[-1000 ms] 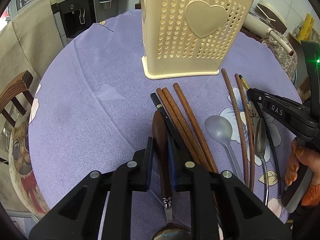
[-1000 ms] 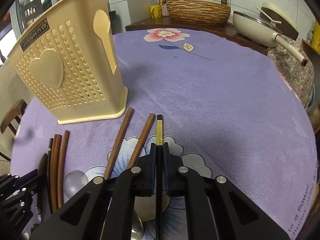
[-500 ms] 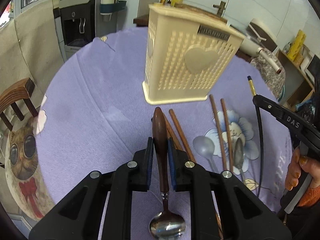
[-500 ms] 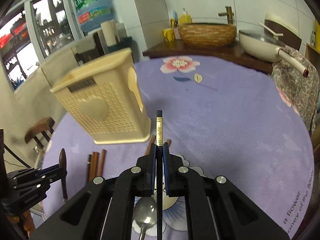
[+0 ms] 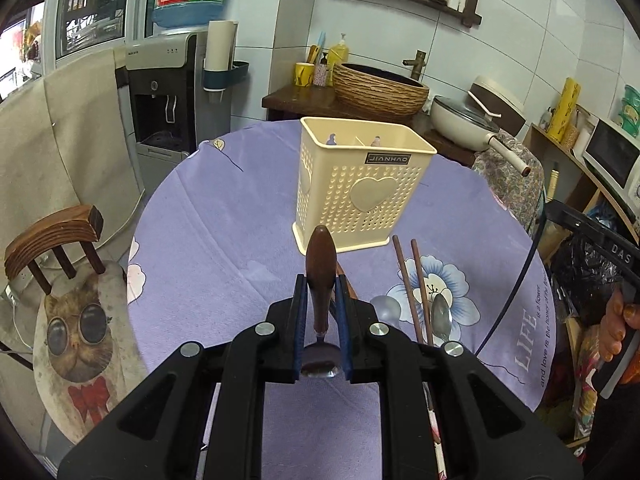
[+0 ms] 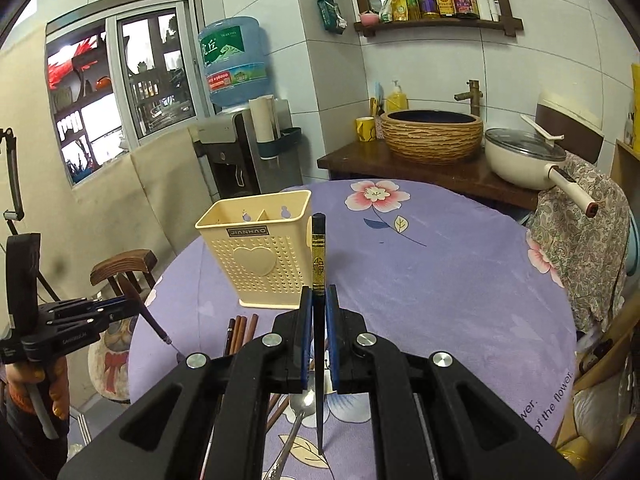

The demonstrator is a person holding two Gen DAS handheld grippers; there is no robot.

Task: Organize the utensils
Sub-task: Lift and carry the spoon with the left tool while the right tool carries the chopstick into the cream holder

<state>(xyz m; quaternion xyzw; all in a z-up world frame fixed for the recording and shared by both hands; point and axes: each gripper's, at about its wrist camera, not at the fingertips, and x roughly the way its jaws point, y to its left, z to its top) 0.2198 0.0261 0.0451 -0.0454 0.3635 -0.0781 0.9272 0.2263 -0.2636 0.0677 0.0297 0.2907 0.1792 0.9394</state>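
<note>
My left gripper [image 5: 321, 284] is shut on the brown wooden handle of a spoon [image 5: 320, 256], whose metal bowl hangs back between the fingers. It is held above the purple tablecloth [image 5: 224, 248], short of the cream perforated utensil holder [image 5: 362, 184]. In the right wrist view my right gripper [image 6: 319, 296] is shut on a black chopstick [image 6: 318, 248] with gold print, raised to the right of the holder [image 6: 256, 248]. Brown chopsticks [image 5: 416, 280], a pale plastic spoon [image 5: 384, 308] and a metal spoon [image 5: 439, 316] lie on the cloth.
A wooden chair [image 5: 52, 240] with a cat cushion [image 5: 80, 340] stands left of the round table. Behind the table are a water dispenser [image 5: 176, 92], a wicker basin [image 5: 380, 88] and a white pan [image 5: 468, 124]. More brown chopsticks [image 6: 240, 330] lie in front of the holder.
Both grippers have risen off the table, the left with the wooden-handled spoon and the right with the black chopstick. The holder's open top has come into view.
</note>
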